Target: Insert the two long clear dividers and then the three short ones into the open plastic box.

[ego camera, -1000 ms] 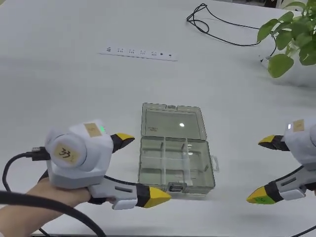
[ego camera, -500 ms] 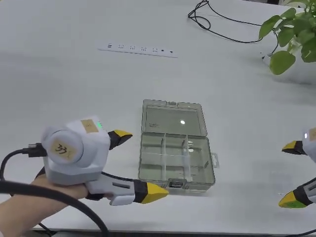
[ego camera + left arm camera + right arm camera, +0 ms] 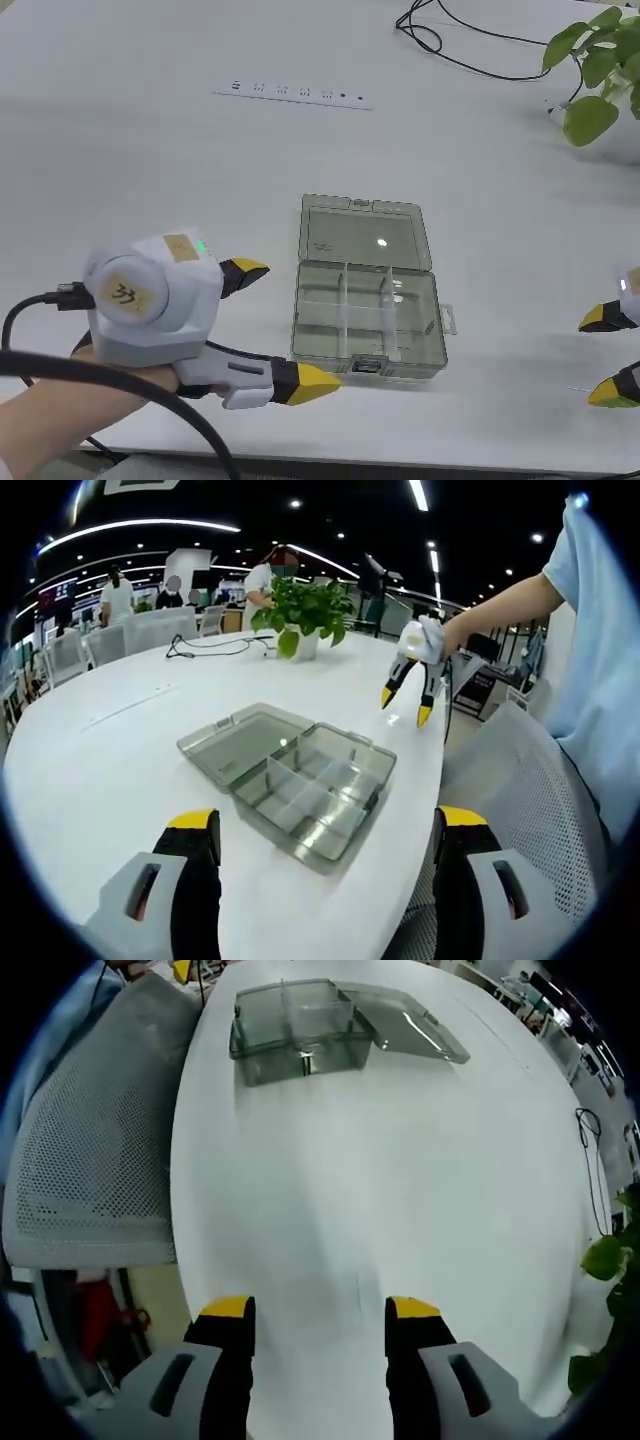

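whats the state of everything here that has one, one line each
plastic box: open, lid laid back flat
clear dividers: standing inside the box, splitting it into compartments
left gripper: open, empty
right gripper: open, empty

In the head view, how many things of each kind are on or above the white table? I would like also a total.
plastic box: 1
power strip: 1
plant: 1
black cable: 1
grippers: 2, the left gripper and the right gripper
Total: 6
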Action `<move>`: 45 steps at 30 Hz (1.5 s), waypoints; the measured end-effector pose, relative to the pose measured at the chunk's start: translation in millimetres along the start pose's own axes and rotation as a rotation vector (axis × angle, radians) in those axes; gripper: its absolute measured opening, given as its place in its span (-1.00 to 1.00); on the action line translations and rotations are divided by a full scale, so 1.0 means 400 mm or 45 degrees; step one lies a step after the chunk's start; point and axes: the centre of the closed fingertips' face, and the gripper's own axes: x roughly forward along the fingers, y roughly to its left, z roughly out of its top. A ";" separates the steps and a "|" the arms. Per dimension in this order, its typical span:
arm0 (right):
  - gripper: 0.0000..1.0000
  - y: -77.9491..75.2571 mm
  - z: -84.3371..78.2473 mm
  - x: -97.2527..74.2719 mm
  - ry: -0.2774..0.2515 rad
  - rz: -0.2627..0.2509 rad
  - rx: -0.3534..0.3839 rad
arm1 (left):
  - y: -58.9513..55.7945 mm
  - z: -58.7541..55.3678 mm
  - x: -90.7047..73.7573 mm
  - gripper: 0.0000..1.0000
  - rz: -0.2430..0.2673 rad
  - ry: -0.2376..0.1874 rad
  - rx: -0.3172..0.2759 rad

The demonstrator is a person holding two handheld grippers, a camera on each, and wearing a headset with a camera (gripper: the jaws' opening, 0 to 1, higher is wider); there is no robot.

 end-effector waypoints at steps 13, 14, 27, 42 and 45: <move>-0.19 0.000 -0.020 0.017 0.071 0.013 -0.111 | -0.001 0.006 0.011 0.78 -0.013 0.002 0.005; -0.19 0.002 -0.023 0.019 0.083 0.014 -0.124 | -0.002 0.006 0.011 0.78 -0.014 0.003 0.005; -0.34 0.007 -0.030 0.021 0.112 0.015 -0.176 | -0.006 0.002 0.014 0.77 -0.021 0.003 -0.001; -0.35 0.009 -0.023 0.022 0.093 -0.011 -0.131 | -0.008 0.001 0.013 0.75 -0.021 0.003 0.001; -0.35 0.007 -0.011 0.019 0.080 -0.018 -0.122 | -0.009 0.001 0.014 0.74 -0.023 0.001 0.000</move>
